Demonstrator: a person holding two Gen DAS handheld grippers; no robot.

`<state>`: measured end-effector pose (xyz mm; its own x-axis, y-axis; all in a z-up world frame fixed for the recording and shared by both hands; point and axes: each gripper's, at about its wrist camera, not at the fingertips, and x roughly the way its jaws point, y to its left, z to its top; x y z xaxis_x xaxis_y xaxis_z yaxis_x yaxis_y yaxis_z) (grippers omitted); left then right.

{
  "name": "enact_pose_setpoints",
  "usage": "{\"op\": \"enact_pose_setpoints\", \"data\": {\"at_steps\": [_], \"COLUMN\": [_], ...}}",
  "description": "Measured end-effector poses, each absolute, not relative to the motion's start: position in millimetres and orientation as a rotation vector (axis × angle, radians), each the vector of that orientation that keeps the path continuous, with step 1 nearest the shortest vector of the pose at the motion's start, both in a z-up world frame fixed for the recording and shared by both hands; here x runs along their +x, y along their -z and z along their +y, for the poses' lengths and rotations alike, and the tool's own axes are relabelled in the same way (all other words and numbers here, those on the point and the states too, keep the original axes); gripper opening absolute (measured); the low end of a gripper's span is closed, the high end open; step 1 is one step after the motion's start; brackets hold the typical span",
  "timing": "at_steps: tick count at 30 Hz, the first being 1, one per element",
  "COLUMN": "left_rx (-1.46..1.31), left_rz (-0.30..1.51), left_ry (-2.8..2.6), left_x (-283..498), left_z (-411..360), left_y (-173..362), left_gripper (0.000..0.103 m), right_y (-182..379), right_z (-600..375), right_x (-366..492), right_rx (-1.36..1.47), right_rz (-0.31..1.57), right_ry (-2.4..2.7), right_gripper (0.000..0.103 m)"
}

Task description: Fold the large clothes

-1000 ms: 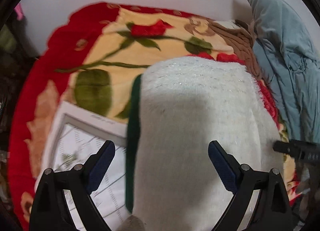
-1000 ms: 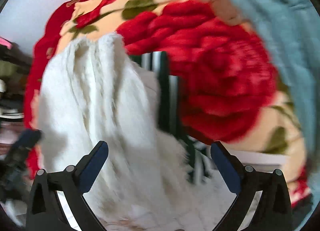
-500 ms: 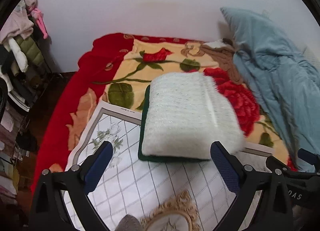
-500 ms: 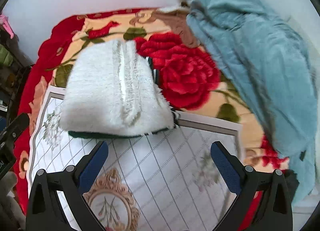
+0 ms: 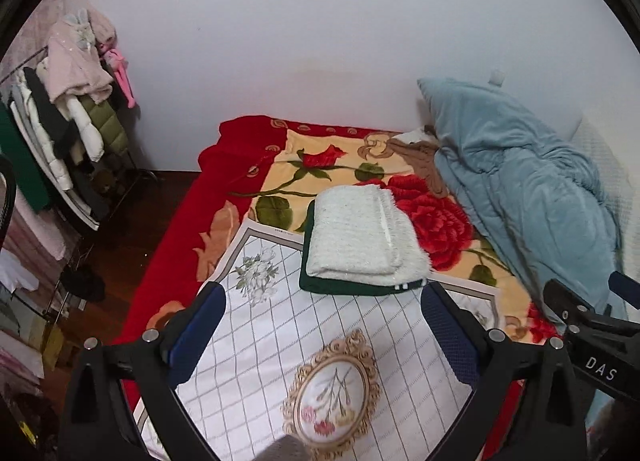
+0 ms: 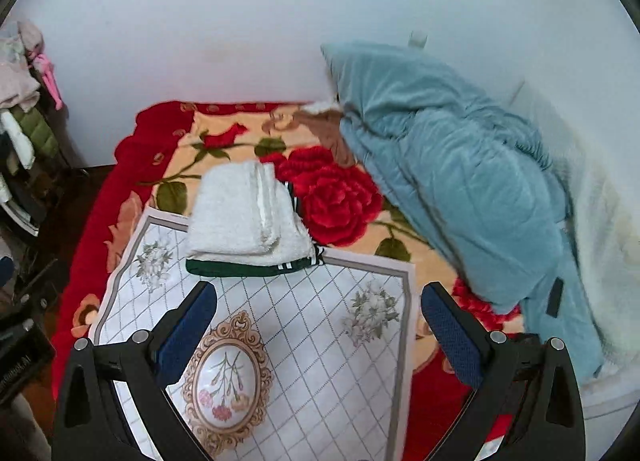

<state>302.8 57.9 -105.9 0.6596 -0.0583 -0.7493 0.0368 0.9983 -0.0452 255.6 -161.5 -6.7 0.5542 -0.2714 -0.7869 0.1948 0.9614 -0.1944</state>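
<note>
Folded white fuzzy garment (image 5: 360, 237) lies stacked on a folded dark green garment (image 5: 340, 286), both resting at the far edge of a white patterned cloth (image 5: 320, 341) spread over a red rose blanket (image 5: 432, 217) on a bed. Left gripper (image 5: 320, 325) and right gripper (image 6: 318, 321) hover above the near part of the cloth, each with its blue-padded fingers spread wide apart and holding nothing. A crumpled blue quilt (image 6: 452, 181) fills the right side of the bed. At far left stands what looks like a rack of hanging clothes (image 5: 68, 109), distorted by the lens.
</note>
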Motion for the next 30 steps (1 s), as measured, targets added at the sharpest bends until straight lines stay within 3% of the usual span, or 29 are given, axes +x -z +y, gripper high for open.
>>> {"op": "enact_pose_setpoints", "data": {"at_steps": [16,30], "left_rx": [-0.031,-0.032], "left_rz": [0.867,0.791], "left_ry": [0.037,0.0], "left_x": [217,183], "left_z": [75,86], "left_y": [29,0], "left_gripper": [0.099,0.099], "right_y": [-129,-169], "right_z": [-126,-116], "right_x": [132,99], "right_rx": [-0.102,-0.105], "right_rz": [0.873,0.818], "right_ry": [0.263,0.213], "right_gripper": [0.103,0.103]}}
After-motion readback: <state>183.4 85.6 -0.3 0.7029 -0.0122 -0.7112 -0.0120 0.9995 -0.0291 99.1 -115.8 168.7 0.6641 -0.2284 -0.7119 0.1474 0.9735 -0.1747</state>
